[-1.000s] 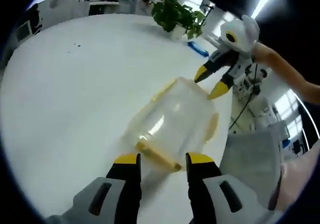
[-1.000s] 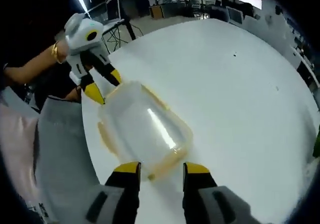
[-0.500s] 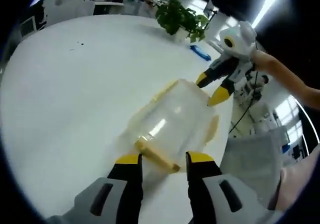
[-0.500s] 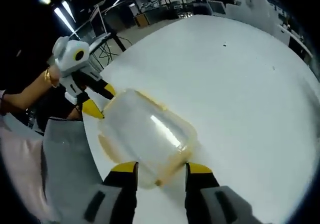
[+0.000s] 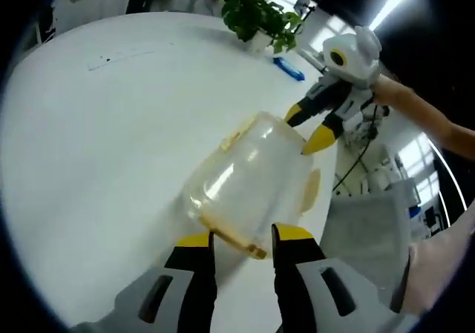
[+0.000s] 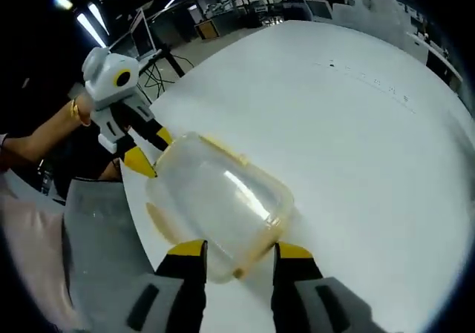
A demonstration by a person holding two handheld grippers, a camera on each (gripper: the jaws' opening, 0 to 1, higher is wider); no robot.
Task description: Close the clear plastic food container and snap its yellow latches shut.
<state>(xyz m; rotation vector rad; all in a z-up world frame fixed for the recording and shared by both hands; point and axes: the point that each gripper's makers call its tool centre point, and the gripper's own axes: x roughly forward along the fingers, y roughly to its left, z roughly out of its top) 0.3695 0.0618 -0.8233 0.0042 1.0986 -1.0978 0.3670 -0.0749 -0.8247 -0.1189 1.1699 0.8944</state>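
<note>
Flanking the container (image 5: 249, 181) on the table (image 5: 89, 140): 2 grippers, left (image 5: 236, 238) and right (image 6: 231, 249), apparently both spread, neither grasping.

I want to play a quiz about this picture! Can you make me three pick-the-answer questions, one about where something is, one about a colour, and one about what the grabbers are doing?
1. Where does the box sit?
A. near the table's edge
B. on a chair
C. under the plant

2. What colour are the box's latches?
A. red
B. yellow
C. green

3. How do the jaws of the left gripper stand?
A. shut on the box
B. shut on a pen
C. open, one each side of the box's near end

Answers:
1 A, the white table ends just beside the box.
2 B, the strips along its rim are yellow.
3 C, there is a gap between the yellow tips; the right gripper is open at the other end.
</note>
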